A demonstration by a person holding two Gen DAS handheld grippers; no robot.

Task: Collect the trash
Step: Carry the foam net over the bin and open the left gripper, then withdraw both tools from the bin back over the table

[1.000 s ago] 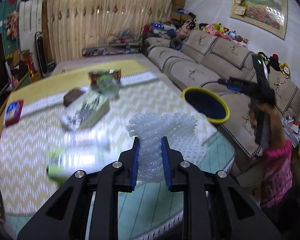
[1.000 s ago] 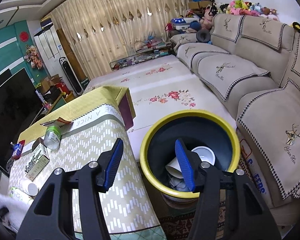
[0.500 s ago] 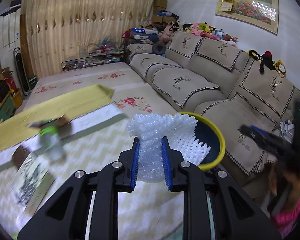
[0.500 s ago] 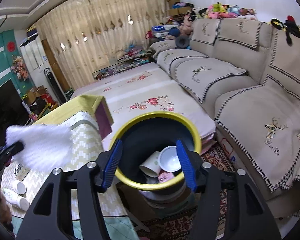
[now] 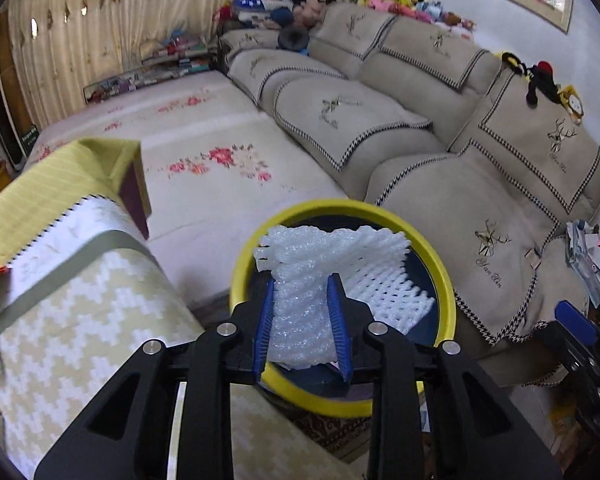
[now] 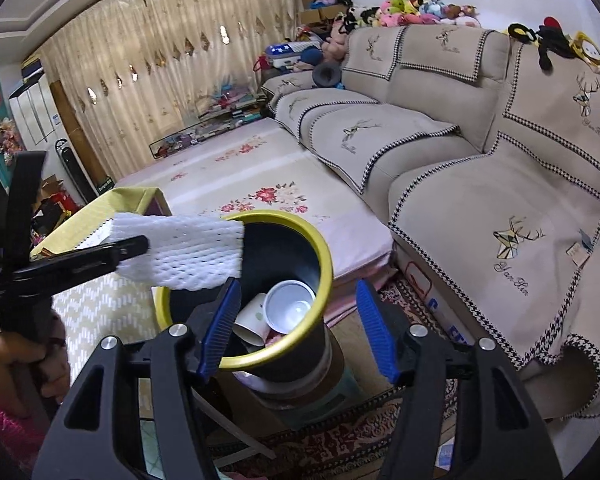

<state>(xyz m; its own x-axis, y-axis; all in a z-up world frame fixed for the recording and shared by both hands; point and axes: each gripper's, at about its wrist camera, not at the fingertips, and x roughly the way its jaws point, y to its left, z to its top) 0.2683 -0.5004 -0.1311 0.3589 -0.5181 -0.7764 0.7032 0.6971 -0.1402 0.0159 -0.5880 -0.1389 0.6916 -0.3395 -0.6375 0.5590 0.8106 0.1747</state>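
A white foam net (image 5: 332, 264) sits between the blue pads of my left gripper (image 5: 301, 282), whose jaws are opening while the pads still touch it. The net hangs over the mouth of the black bin with a yellow rim (image 5: 340, 205). In the right wrist view the foam net (image 6: 180, 252) and the left gripper (image 6: 138, 245) reach in from the left above the bin's rim (image 6: 284, 216). Paper cups (image 6: 290, 312) lie inside. My right gripper (image 6: 297, 285) stands open and empty just in front of the bin.
A table with a zigzag cloth (image 5: 80, 320) lies left of the bin. A beige sofa (image 5: 480, 200) runs along the right. A flowered floor mat (image 5: 220, 160) lies behind the bin, a patterned rug (image 6: 360, 440) beneath it. A person's hand (image 6: 16, 360) holds the left gripper.
My left gripper carried the foam net from over the table rightward to above the bin. The right gripper drew a little closer to the bin, still open.
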